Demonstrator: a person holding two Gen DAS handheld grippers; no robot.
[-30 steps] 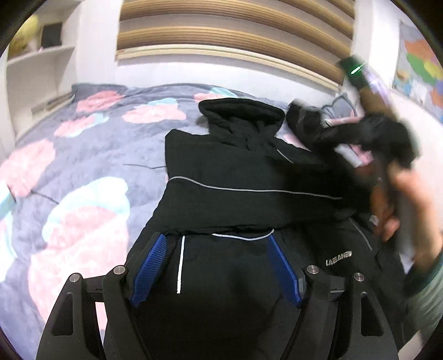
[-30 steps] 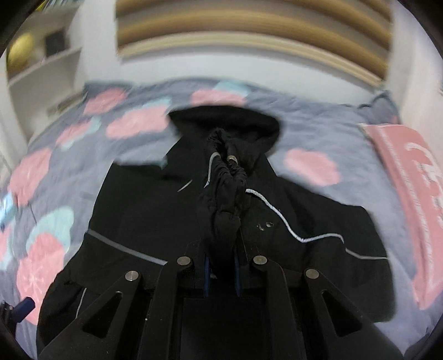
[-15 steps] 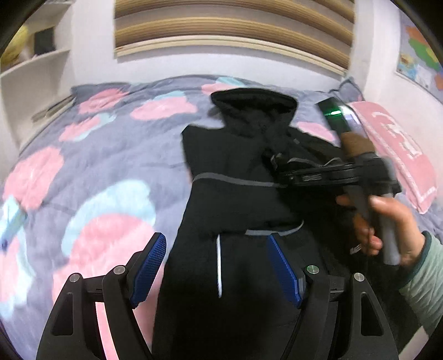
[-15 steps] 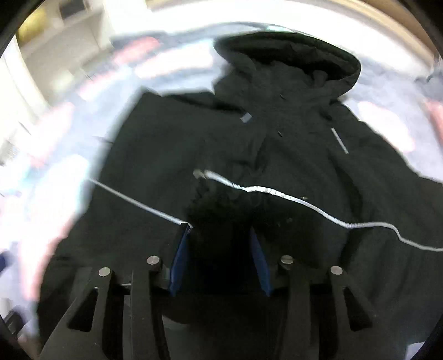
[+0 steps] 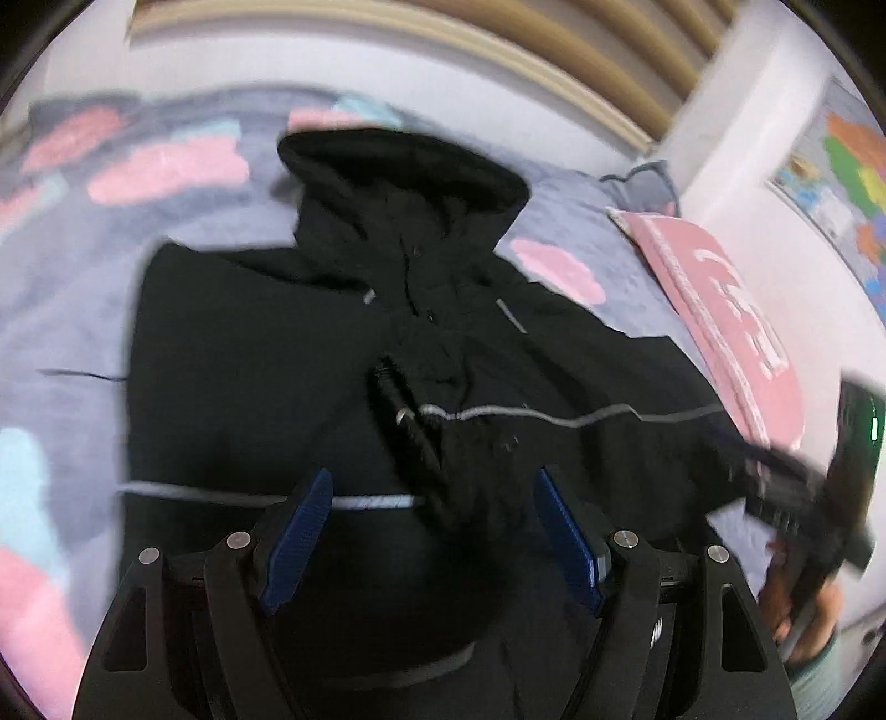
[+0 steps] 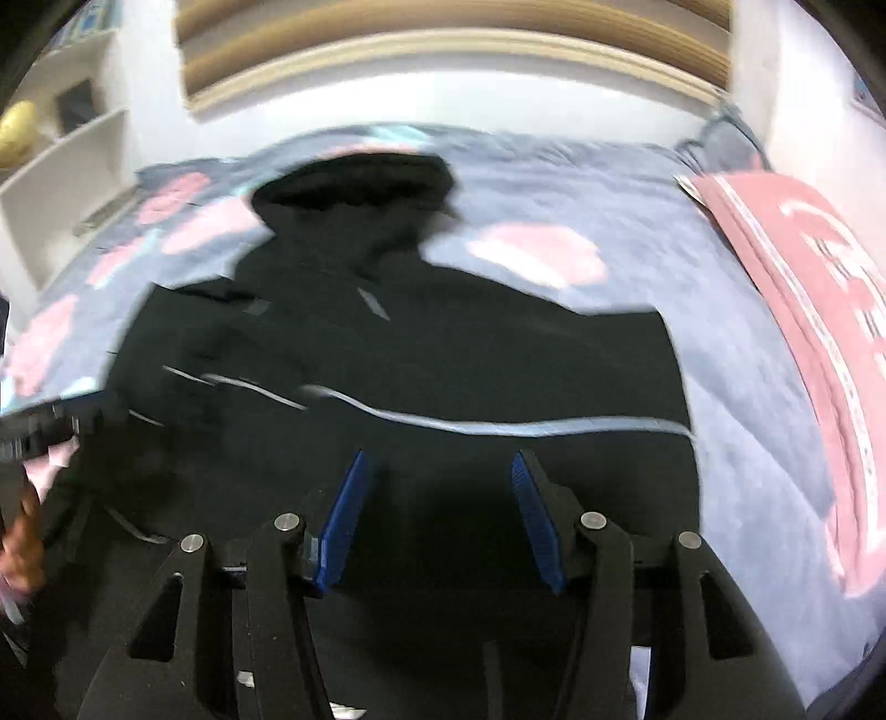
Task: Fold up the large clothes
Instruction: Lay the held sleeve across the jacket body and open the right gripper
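Note:
A black hooded jacket [image 5: 266, 354] with thin reflective stripes lies on the bed, hood at the far end, and both sleeves are folded in across the chest. The right sleeve's cuff [image 5: 410, 421] rests in the middle. My left gripper [image 5: 434, 487] hovers above the jacket's lower front, jaws wide, nothing between the blue pads. My right gripper [image 6: 437, 471] is over the jacket [image 6: 498, 365] near its right side; its jaws are opening with nothing between them. The right gripper also shows blurred in the left wrist view [image 5: 797, 498], held by a hand.
The bed has a grey cover [image 6: 720, 387] with pink and teal flower shapes. A pink pillow [image 5: 731, 332] lies along the right edge by the wall. White shelves [image 6: 61, 183] stand at the far left. A slatted headboard [image 6: 443, 50] closes the far end.
The right gripper carried the sleeve cuff across the chest, let it go and pulled back toward the right. The left gripper swung from the jacket's left side to its middle.

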